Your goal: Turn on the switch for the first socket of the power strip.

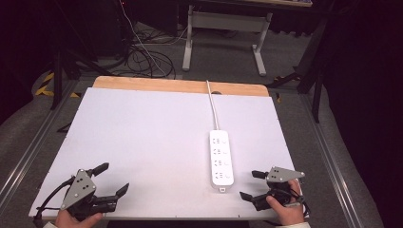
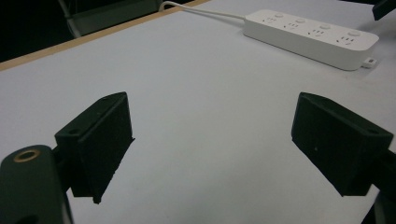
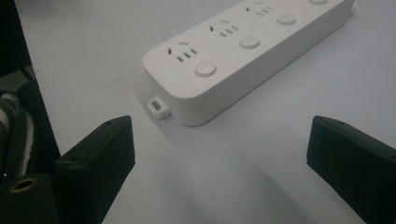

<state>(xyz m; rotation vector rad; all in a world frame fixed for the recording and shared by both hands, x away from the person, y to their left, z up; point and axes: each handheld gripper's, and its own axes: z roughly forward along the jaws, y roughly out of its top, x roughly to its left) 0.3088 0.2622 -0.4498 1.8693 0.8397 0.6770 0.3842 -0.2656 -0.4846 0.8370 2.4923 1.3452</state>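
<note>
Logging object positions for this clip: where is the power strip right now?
In the high view the white power strip lies lengthwise on the white table, right of centre, its cord running to the far edge. Its near end lies just left of the open right gripper.

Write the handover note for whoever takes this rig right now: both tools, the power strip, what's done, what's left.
Left tool: open, empty, held low over the near left corner of the white table, well away from the strip.
Right tool: open, empty, at the near right edge, just right of the strip's near end and not touching it.
Power strip: lies flat right of centre, long axis running away from the person, sockets and buttons up, nothing plugged in. Its cable runs over the far edge.
Done: nothing visible; strip ungrasped.
Left: probably close in with the right tool, since it is nearest.
</note>
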